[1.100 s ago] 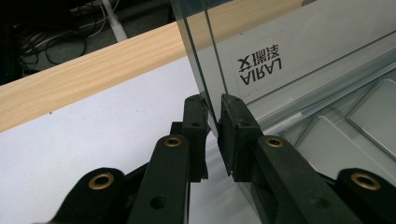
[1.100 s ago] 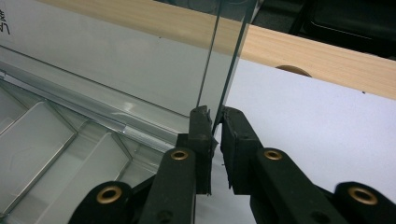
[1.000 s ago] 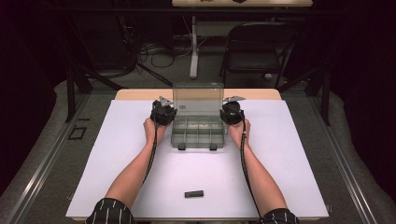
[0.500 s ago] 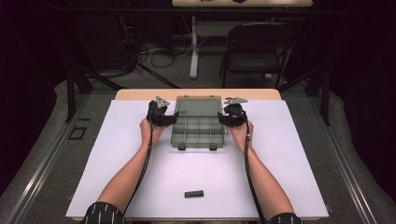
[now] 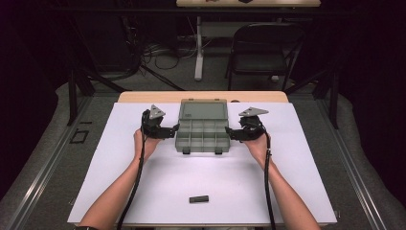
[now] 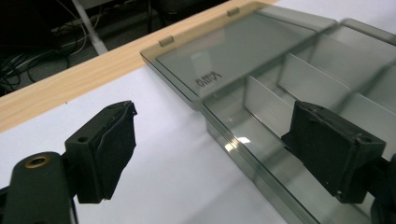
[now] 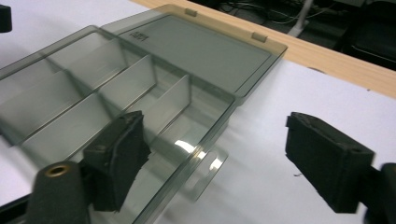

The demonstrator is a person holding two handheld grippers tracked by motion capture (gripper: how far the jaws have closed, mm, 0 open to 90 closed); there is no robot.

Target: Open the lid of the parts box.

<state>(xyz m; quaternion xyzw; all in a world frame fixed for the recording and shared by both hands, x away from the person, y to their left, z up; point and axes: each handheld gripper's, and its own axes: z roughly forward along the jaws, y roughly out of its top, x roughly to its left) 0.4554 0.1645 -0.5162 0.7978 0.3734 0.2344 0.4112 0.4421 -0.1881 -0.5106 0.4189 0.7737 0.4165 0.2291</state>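
Just opened off the flat-lidded organiser box [image 5: 202, 129], left gripper [image 5: 173, 130] and right gripper [image 5: 230, 132] jaws spread, empty, letting it rest.

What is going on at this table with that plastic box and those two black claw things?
A person sits at a white-covered table with a two-jaw gripper in each hand. The left gripper and right gripper sit at either side of a smoky clear compartment box, whose lid lies flat open behind it. Both grippers' jaws have just been opening and grip nothing now. The compartments look empty. A small black block lies near the table's front edge.
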